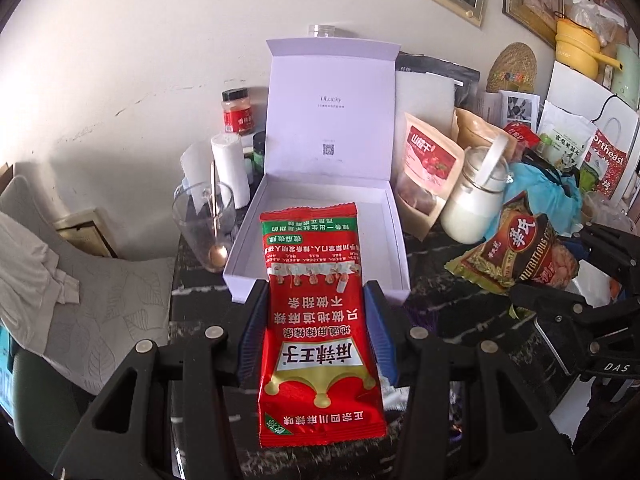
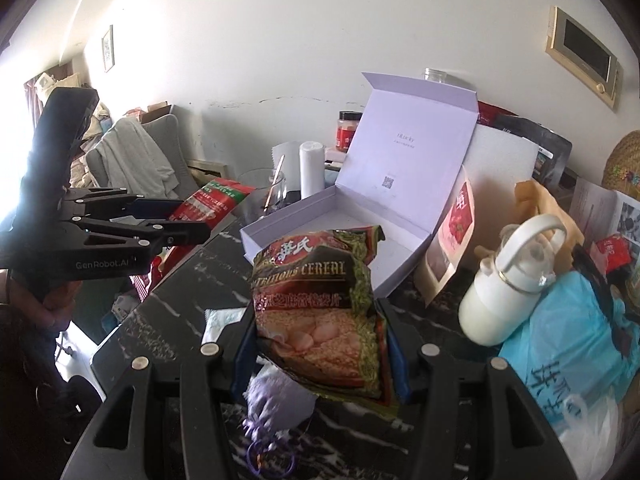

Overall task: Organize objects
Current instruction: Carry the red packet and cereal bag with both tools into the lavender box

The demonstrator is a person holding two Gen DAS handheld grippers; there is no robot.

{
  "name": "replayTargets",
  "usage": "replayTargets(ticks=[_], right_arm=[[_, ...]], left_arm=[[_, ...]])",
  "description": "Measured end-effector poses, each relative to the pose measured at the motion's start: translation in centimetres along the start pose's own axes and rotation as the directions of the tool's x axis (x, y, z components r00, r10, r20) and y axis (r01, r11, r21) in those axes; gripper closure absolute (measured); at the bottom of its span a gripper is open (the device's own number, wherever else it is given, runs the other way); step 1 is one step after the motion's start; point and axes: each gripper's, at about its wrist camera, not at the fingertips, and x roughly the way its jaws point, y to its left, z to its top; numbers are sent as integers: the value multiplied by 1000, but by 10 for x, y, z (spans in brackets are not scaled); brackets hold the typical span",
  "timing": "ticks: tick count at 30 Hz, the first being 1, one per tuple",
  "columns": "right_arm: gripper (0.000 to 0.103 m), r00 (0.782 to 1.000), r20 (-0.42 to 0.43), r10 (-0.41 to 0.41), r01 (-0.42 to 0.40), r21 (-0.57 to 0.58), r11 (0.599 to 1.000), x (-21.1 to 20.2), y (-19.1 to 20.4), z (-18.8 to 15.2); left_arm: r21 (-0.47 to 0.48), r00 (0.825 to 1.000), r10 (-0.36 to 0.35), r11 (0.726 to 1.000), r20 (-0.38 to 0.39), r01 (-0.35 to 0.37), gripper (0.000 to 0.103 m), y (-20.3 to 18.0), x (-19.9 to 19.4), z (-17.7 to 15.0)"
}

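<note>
Left wrist view: left gripper (image 1: 316,320) angled down over the dark marble counter (image 1: 432,276), blue-padded fingers (image 1: 253,332) part-spread, pinching a red spicy-snack packet (image 1: 318,320) by its sides, packet raised before the open white gift box (image 1: 394,240) at the counter's back edge.

Right wrist view: right gripper (image 2: 320,344) likewise tilted down, fingers (image 2: 396,352) clamped on a crumpled Nutritious Cereal bag (image 2: 320,304), lifted clear of the counter near the box's front corner. At left, the other gripper carrying the red packet.

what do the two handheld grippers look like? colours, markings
Both grippers, left and right, are matte black plastic linkages with silver rivets and blue-padded jaws. The left's body reads "GenRobot.AI" in the right wrist view; the right's shows "DAS" in the left wrist view. No cables or sleeves visible.
</note>
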Motion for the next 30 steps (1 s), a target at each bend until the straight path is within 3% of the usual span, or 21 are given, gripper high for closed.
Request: replayTargets(ticks=[30], right_arm=[[49,1000,-10,29,-29,22,999,120,-66,92]], left_arm=[[73,1000,-6,997,-6,7,57,14,142,118]])
